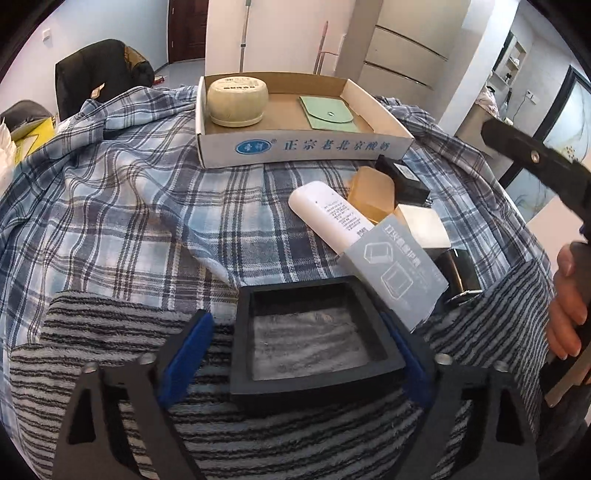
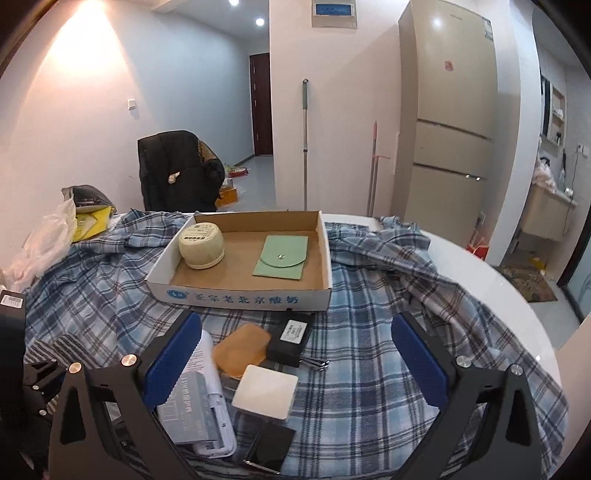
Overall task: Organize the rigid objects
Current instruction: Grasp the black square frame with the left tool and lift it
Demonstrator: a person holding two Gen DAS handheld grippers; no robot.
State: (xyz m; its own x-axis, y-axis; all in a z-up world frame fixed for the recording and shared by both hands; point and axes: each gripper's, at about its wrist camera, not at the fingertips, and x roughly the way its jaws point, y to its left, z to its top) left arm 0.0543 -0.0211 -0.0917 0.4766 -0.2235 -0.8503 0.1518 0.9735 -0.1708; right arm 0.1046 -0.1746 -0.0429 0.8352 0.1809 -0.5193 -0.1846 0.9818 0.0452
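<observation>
Pale walls (image 2: 92,122) closed in the room, lit by ceiling spotlights (image 2: 260,21). A dark door (image 2: 261,103) stood at the end of a grey-floored hall (image 2: 258,173). A tall beige fridge (image 2: 450,110) stood right of a mop (image 2: 305,147). A coat-draped chair (image 2: 177,170) stood behind the table.

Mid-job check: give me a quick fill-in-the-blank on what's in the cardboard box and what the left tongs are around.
1. The cardboard box holds a cream jar and a flat ____ pouch.
2. The left tongs straddle a square ____ tray.
3. That tray rests on a ____ towel.

Missing words: green; black; striped
</observation>
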